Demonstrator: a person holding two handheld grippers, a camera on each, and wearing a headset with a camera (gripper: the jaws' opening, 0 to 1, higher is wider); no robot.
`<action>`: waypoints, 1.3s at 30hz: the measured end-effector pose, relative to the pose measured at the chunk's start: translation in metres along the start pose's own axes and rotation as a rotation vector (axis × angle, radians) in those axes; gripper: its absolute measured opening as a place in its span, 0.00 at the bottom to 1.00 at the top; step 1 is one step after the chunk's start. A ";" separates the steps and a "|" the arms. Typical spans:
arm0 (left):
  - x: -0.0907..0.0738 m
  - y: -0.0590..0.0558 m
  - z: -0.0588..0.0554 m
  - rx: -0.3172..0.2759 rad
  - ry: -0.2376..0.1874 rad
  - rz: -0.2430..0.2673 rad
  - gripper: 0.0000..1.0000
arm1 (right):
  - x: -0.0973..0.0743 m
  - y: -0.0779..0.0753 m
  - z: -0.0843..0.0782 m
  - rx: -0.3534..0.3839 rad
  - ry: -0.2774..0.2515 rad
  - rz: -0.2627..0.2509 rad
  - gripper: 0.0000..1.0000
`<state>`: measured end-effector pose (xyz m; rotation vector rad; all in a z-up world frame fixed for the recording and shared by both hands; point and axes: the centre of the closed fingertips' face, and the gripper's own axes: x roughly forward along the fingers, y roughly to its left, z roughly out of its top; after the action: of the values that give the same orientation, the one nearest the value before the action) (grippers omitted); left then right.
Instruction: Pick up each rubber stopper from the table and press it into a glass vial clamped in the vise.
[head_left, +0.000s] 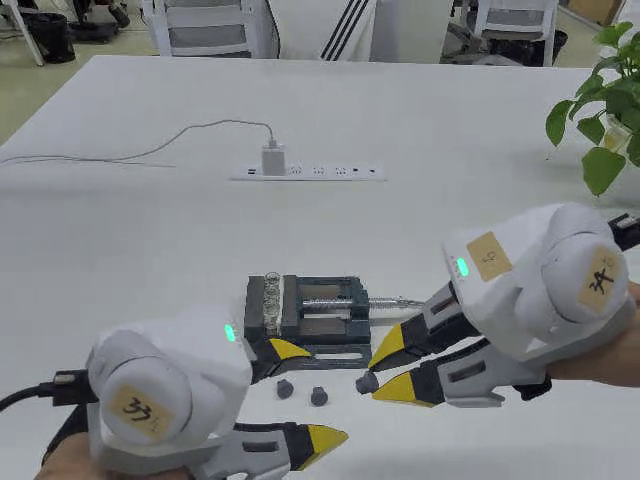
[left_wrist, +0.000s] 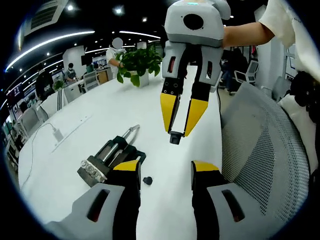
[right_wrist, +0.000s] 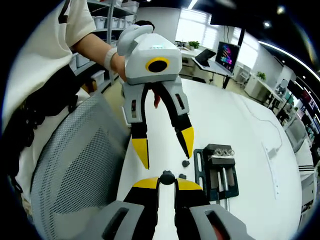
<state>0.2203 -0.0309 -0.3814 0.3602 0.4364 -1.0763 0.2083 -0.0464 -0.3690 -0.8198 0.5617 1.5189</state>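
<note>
Desk: we see a broad white desk (head_left: 400, 110), with a power strip (head_left: 308, 172) and a plugged-in charger (head_left: 273, 158) toward its far side, and a leafy plant (head_left: 605, 110) at its right edge.
Room: an open office; chairs (head_left: 205, 30) stand beyond the desk, and a grey mesh chair (left_wrist: 265, 150) is close to us.
Vise (head_left: 320, 322): it sits near the desk's front, with glass vials (head_left: 271, 300) clamped in a row.
Right tool (head_left: 377, 377): nearly closed, pinching a dark rubber stopper (right_wrist: 167, 176) at its tips, above the desk just right of the vise's front.
Left tool (left_wrist: 166, 167): spread wide, holding nothing, over the desk before the vise.
Loose stoppers (head_left: 285, 388) (head_left: 319, 396): two lie on the desk just in front of the vise.
</note>
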 end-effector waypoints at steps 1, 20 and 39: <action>0.000 -0.001 0.001 0.009 0.001 -0.006 0.33 | 0.000 0.001 0.000 -0.004 0.001 0.002 0.06; 0.007 -0.017 0.011 0.088 0.012 -0.087 0.07 | 0.007 0.009 0.004 -0.066 0.035 0.038 0.06; 0.008 -0.029 0.008 0.064 0.025 -0.125 0.03 | 0.009 0.020 0.004 -0.078 0.035 0.085 0.07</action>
<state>0.1986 -0.0531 -0.3807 0.4074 0.4525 -1.2100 0.1885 -0.0400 -0.3757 -0.8935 0.5723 1.6152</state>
